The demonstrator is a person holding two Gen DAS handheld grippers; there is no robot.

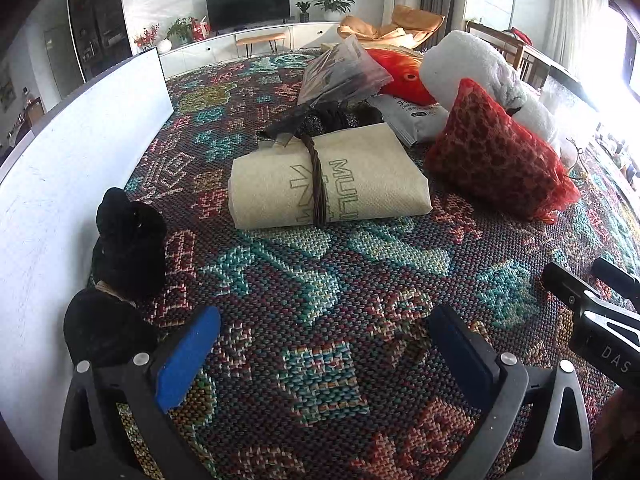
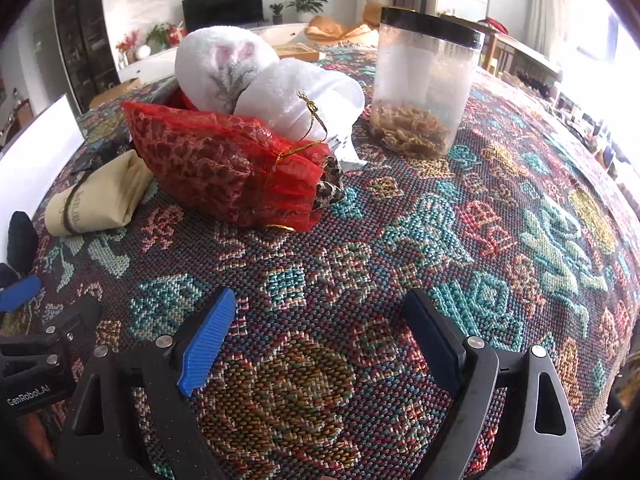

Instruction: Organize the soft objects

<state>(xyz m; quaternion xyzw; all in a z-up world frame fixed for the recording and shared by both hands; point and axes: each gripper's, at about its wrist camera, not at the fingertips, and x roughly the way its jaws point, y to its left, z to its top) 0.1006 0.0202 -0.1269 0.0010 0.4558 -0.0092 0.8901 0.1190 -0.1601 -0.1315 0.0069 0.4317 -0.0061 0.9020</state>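
The woven patterned cloth [image 1: 320,280] is covering the whole work surface, and everything else is lying on it. Taking the beige folded bag [image 1: 328,178] with its twisted brown tie as the landmark: the white plush towel bundle [image 2: 256,84] is sitting behind it and to its right, the biggest of the soft things. The white board [image 1: 80,152] is standing along the cloth's edge to the left of the bag. The red mesh pouch [image 2: 224,168] is lying just to the bag's right, touching the white bundle behind it. An orange plush fish [image 1: 404,74] and a crinkled clear plastic bag [image 1: 344,72] are piled right behind the beige bag, with a grey packet [image 1: 416,114] under them. The clear jar [image 2: 424,80] with a black lid is standing well to the right, beyond the red pouch. Two black soft lumps [image 1: 128,244] are resting to the bag's left front, against the board.

The left gripper [image 1: 320,352] is hovering over bare cloth in front of the bag, jaws spread wide and holding nothing. The right gripper [image 2: 324,340] is likewise spread wide and empty, in front of the red pouch.

By my reading, no item is in hand and a pick is being chosen. The next move probably calls for a reach forward to the bag or pouch, closing gently on yielding fabric.
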